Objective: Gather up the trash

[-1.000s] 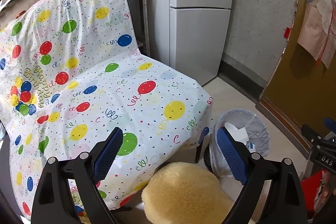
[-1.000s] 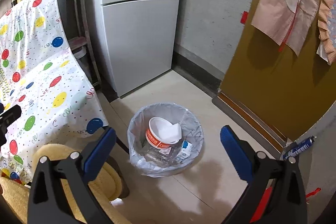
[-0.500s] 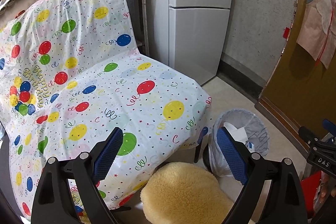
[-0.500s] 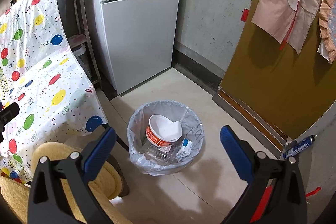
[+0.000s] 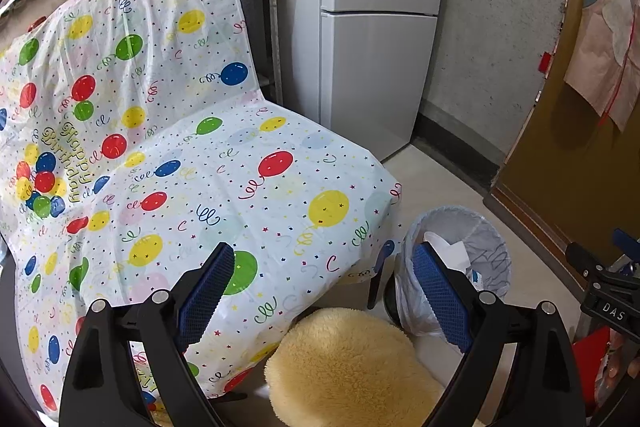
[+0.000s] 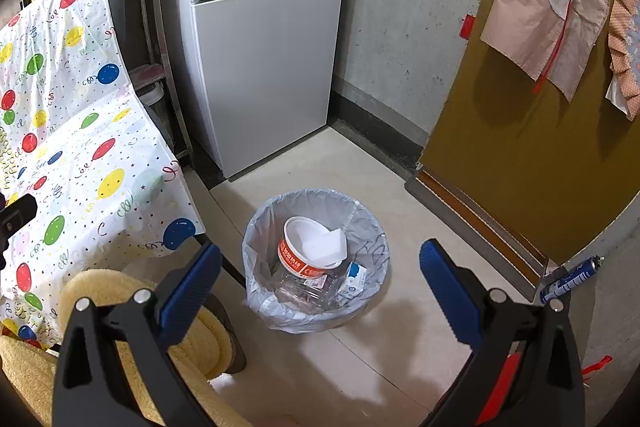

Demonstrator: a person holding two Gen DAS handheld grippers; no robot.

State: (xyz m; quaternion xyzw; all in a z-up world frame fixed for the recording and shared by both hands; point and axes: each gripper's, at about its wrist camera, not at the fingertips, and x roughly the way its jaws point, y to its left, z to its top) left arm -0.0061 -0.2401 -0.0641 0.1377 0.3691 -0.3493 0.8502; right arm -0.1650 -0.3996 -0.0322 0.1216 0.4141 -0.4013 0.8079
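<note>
We hold both hand-held grippers, left (image 5: 322, 291) and right (image 6: 320, 291), released and empty, above a lined bin (image 6: 316, 311) containing a bowl (image 6: 308, 247).

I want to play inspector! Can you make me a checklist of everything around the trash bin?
Surface: balloon cover over the seat; nothing lying on it.
Job's things: bin with liner on the floor, holding a bowl, a clear container and a small carton.
Clutter: yellow cushion beside the bin; spray can by the door.
Grippers: left gripper open, empty; right gripper open, empty.
Cables: nothing seen.
Surroundings: fridge, concrete wall, brown door, shelf with bottles.
</note>
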